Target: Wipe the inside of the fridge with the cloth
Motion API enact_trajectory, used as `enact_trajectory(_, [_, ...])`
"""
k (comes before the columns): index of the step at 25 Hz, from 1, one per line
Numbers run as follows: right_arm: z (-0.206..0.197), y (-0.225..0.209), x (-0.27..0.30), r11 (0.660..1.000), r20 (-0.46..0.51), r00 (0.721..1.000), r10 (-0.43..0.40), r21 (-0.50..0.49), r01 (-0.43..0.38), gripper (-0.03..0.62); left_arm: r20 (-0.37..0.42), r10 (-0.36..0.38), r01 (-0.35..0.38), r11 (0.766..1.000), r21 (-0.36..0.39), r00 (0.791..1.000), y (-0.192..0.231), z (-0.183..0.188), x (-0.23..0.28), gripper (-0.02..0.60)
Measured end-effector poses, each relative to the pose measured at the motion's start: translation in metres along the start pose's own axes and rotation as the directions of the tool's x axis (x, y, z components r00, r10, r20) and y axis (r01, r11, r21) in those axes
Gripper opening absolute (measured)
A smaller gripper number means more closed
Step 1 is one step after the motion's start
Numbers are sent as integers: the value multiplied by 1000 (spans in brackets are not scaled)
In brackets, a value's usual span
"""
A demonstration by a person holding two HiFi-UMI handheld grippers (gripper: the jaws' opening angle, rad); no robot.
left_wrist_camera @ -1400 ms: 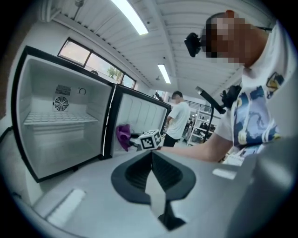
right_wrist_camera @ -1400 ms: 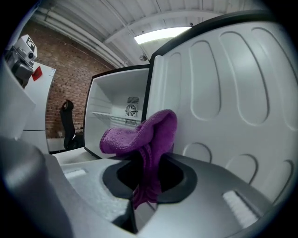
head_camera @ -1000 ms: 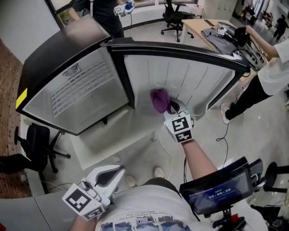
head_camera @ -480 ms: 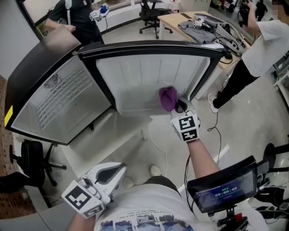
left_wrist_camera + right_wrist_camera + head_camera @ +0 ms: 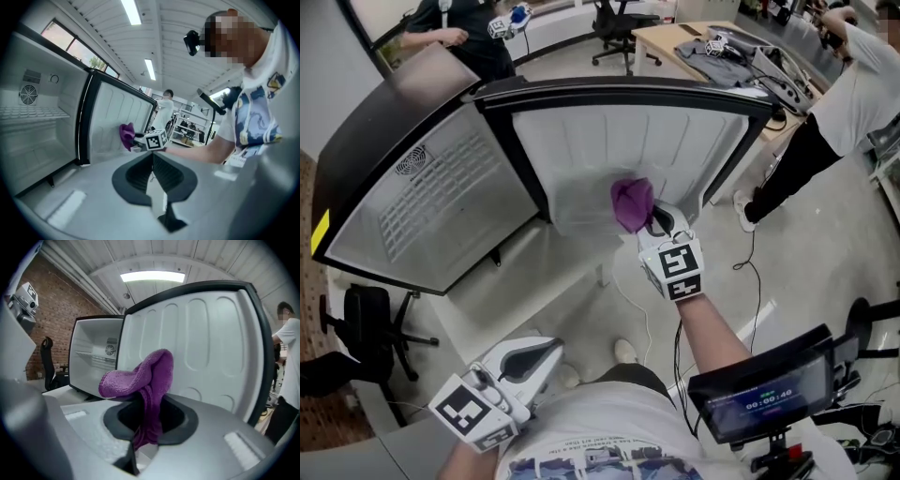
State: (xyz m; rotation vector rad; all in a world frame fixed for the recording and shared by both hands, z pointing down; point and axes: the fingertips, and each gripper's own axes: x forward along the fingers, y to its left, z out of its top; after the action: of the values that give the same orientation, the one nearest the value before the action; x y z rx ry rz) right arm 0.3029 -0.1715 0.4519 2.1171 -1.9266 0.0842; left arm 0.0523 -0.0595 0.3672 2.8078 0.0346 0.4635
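A small black fridge (image 5: 412,122) stands open, its white cavity (image 5: 455,197) with a wire shelf at left and its white moulded door liner (image 5: 628,150) swung out ahead. My right gripper (image 5: 652,220) is shut on a purple cloth (image 5: 632,203) and holds it against the lower part of the door liner. In the right gripper view the cloth (image 5: 143,380) bunches up out of the jaws in front of the liner (image 5: 206,343). My left gripper (image 5: 546,356) hangs low by my body, shut and empty; in its own view (image 5: 152,157) the jaws meet.
A black office chair (image 5: 366,328) stands at lower left. A person in white (image 5: 853,84) stands at right by a desk (image 5: 722,47). Another person (image 5: 459,37) is behind the fridge. A cable (image 5: 637,309) trails on the floor. A screen on a stand (image 5: 759,389) sits at lower right.
The cloth in my right gripper has slid left along the lower door liner after going right half a second ago. My left gripper has stayed put.
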Motion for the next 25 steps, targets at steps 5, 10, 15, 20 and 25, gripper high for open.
enact_trajectory(5, [9,66,35,990,15,991,130,44,-131,67,8,43,-43,999,-15,999,5,-6,-19,5])
enact_trajectory(10, [-2,112,60,973,-15,980,201,123,-198,66,7,104,-103,994,-39,995,16,-13,-46,5])
enact_trajectory(15, [-13,117,71,968,-32,981,190,170,-182,67,1,130,-129,990,-50,992,23,-19,-61,5])
enact_trajectory(20, [-25,97,67,970,-60,989,135,212,-120,66,1,107,-107,994,-37,994,24,-19,-60,5])
enact_trajectory(25, [-41,69,52,975,-99,992,72,216,-50,66,0,61,-61,998,-19,998,19,-17,-48,5])
